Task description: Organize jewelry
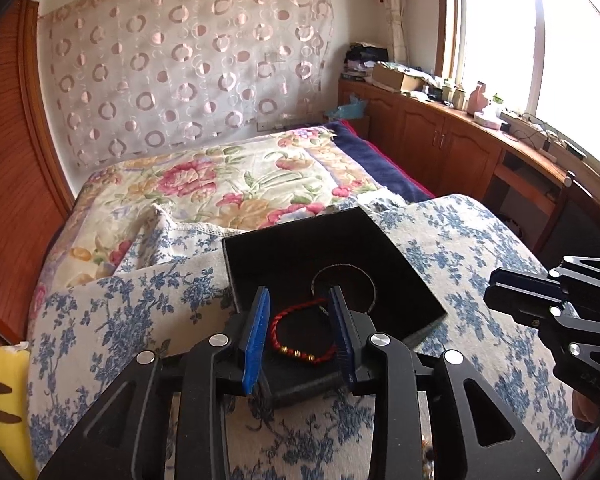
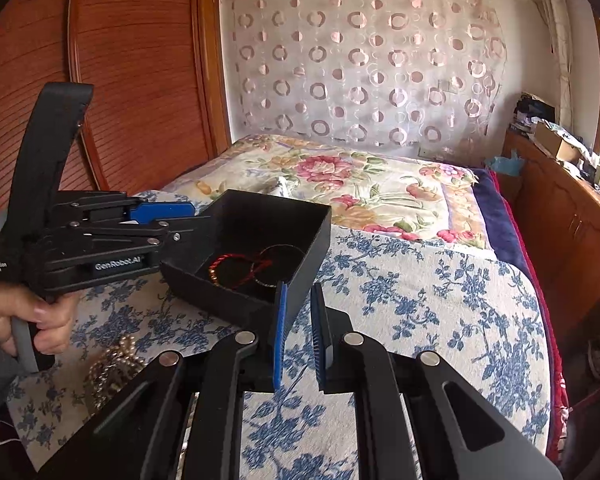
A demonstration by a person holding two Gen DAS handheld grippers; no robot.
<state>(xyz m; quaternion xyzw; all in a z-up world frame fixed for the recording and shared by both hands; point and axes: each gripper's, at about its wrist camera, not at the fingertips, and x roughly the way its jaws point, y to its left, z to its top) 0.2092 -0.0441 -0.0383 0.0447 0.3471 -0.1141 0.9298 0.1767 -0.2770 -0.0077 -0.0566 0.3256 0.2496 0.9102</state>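
A black square tray [image 1: 300, 252] sits on a blue-flowered cloth. On its floor lie a red braided bracelet [image 1: 300, 336] with gold beads and a thin dark ring [image 1: 370, 280]. My left gripper [image 1: 300, 320] is open, its blue pads on either side of the bracelet, which rests on the tray floor. In the right wrist view the left gripper [image 2: 188, 222] reaches over the tray's [image 2: 308, 248] left wall, above the red bracelet [image 2: 222, 266]. My right gripper [image 2: 300, 320] hovers at the tray's near corner, shut to a narrow slit with nothing in it. It also shows at the right edge [image 1: 496, 284].
A gold bead chain [image 2: 116, 364] lies on the flowered cloth [image 2: 420, 300] near the person's hand [image 2: 40, 312]. Behind is a bed with a rose-patterned blanket [image 1: 220, 176]. Wooden cabinets [image 1: 440, 136] run along the right, a wardrobe [image 2: 132, 80] on the left. A yellow object [image 1: 8, 392] sits far left.
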